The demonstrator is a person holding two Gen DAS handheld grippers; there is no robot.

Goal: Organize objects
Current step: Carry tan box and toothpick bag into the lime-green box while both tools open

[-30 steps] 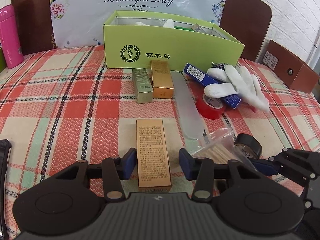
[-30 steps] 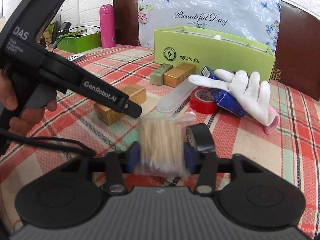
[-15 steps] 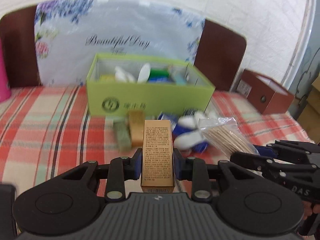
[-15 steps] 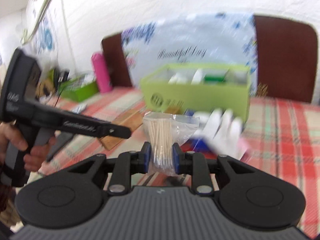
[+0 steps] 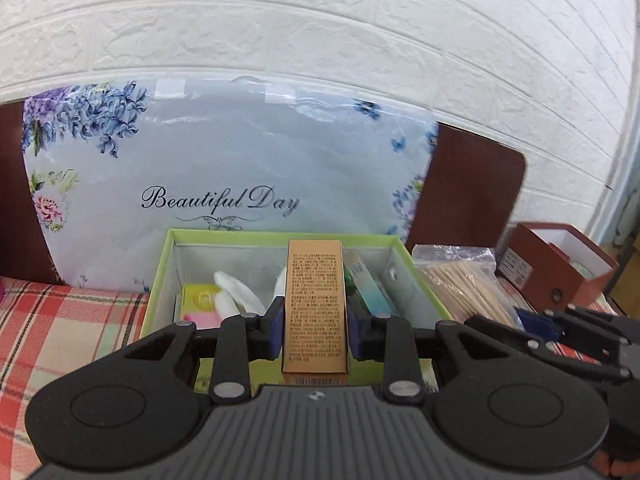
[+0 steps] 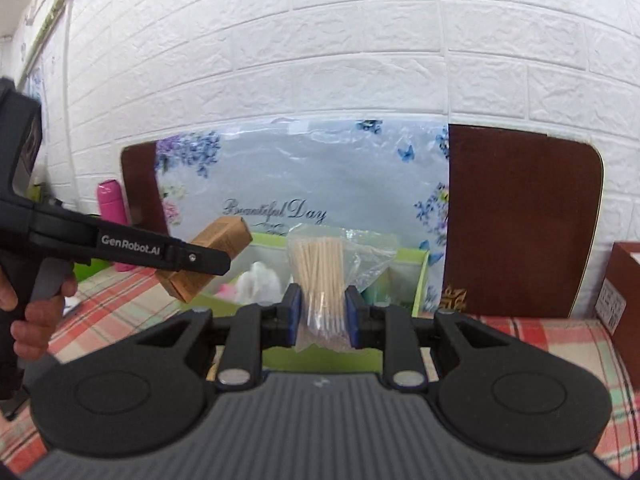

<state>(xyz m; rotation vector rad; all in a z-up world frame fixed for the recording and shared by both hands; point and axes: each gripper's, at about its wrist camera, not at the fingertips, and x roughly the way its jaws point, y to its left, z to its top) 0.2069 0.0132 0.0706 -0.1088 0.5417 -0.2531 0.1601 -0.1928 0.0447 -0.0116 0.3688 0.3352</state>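
Left wrist view: left gripper (image 5: 314,330) clamped on tall gold cardboard carton (image 5: 315,304), held above open lime-green cardboard box (image 5: 160,276). Right gripper (image 6: 322,316) closed around clear plastic bag of wooden sticks (image 6: 320,276), near same box. Box already partly filled; both held items not yet deposited. Remaining table items out of view.

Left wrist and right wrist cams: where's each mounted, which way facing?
Left wrist: rides the left gripper, looking forward over the gold carton into the green box.
Right wrist: rides the right gripper, facing the wall; toothpick bag clamped, person's hand visible.
Shared: green box, both held items, floral bag.
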